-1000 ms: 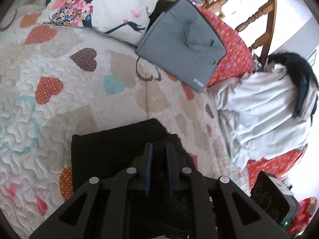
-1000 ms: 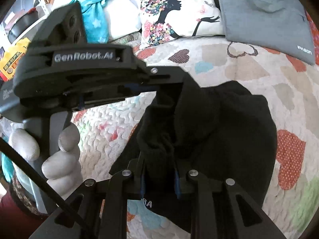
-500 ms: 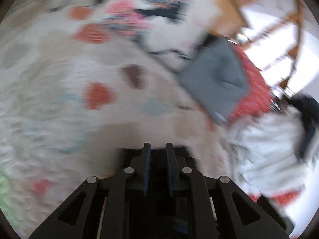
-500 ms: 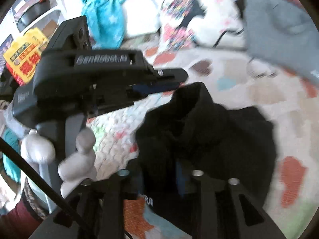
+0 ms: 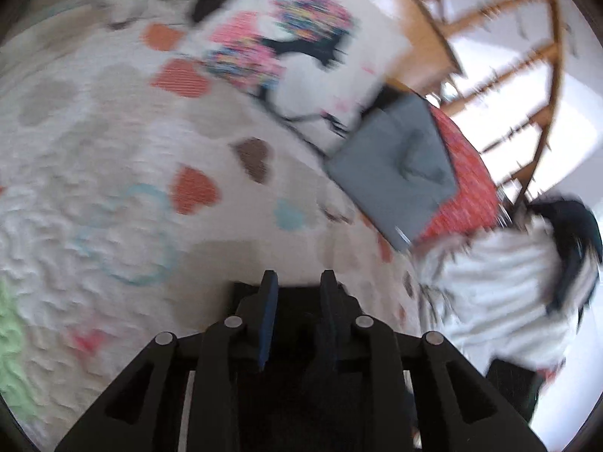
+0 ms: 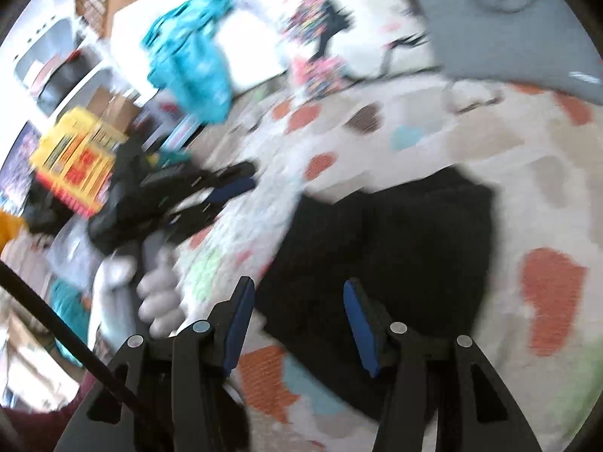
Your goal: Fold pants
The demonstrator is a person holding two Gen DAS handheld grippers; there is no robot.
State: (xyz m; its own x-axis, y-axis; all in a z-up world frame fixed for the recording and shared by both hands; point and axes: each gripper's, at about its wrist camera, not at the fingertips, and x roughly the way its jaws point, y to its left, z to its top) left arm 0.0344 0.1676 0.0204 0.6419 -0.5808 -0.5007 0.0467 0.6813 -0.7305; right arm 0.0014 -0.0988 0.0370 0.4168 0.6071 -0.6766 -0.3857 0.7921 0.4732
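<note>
The black pants lie folded in a dark block on the heart-patterned quilt. My right gripper is open and empty just above their near edge. My left gripper has its jaws slightly apart with nothing between the tips; a strip of the black pants shows under its fingers. In the right wrist view the left gripper is off to the left of the pants, held by a gloved hand. Both views are motion-blurred.
A printed pillow and a grey bag lie at the far side of the quilt. A white garment is heaped at the right. A teal cloth and shelves with a yellow box stand left.
Both grippers have let go of the pants and pulled back. The right jaws opened wide; the left gripper swung away to the left. The pants now lie flat on the quilt.
</note>
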